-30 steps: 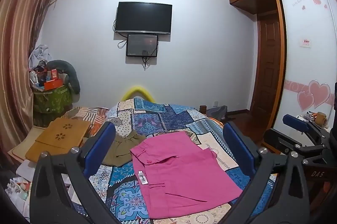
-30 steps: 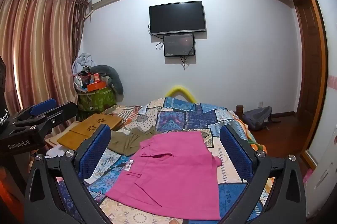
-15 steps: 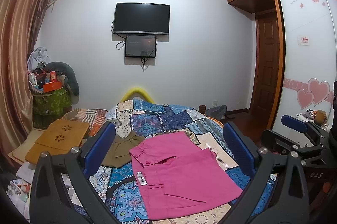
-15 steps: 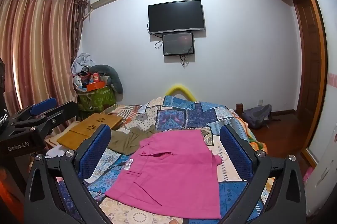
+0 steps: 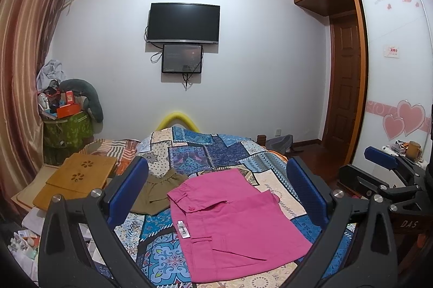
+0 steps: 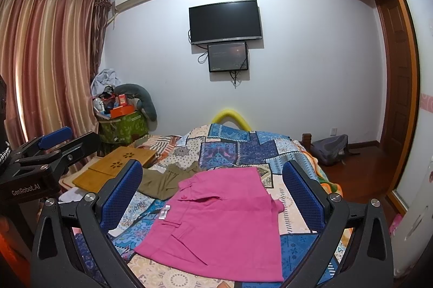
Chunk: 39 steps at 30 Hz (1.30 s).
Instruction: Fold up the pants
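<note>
Pink pants (image 5: 232,223) lie folded flat on the patchwork bed cover (image 5: 200,150), a white tag at the waistband. They also show in the right wrist view (image 6: 219,223). My left gripper (image 5: 216,196) is open and empty, held above and short of the pants. My right gripper (image 6: 213,196) is open and empty too, above the pants' near edge. Each gripper shows at the side of the other's view: the right one (image 5: 384,166) and the left one (image 6: 54,141).
An olive garment (image 5: 159,190) lies left of the pants. A wooden lap desk (image 5: 75,179) sits at the bed's left edge, a green box of clutter (image 5: 67,125) beyond it. A backpack (image 6: 330,150) is on the floor at right, by the wardrobe (image 5: 389,87).
Both grippers rose slightly, so the view shifted a little. The pants have not moved.
</note>
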Motion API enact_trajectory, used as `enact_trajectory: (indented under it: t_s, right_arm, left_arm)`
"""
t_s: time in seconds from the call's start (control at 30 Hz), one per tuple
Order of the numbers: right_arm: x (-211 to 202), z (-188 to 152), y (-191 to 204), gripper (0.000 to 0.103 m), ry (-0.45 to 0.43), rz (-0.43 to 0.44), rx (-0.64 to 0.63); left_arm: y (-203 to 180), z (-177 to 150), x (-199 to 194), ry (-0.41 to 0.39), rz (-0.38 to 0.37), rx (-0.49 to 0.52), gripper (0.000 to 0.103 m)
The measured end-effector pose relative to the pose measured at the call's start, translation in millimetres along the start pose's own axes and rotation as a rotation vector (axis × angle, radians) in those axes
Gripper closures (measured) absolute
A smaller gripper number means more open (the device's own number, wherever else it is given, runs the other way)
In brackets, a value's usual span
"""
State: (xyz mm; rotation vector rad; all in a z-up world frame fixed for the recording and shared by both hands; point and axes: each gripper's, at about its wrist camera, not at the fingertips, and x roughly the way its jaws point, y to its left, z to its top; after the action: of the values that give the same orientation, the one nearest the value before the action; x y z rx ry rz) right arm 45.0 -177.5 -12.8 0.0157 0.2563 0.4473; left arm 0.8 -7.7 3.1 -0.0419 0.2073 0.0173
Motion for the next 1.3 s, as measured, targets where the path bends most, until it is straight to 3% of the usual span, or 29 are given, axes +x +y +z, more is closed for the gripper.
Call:
enact_trajectory:
  t_s: [1.3]
  right_arm:
    - [-2.4,5.6,-2.7,0.0,-0.014,-0.002,0.002]
  left_arm:
    - [-5.2,-2.2,-3.5,-0.021,0.009,0.033,0.0]
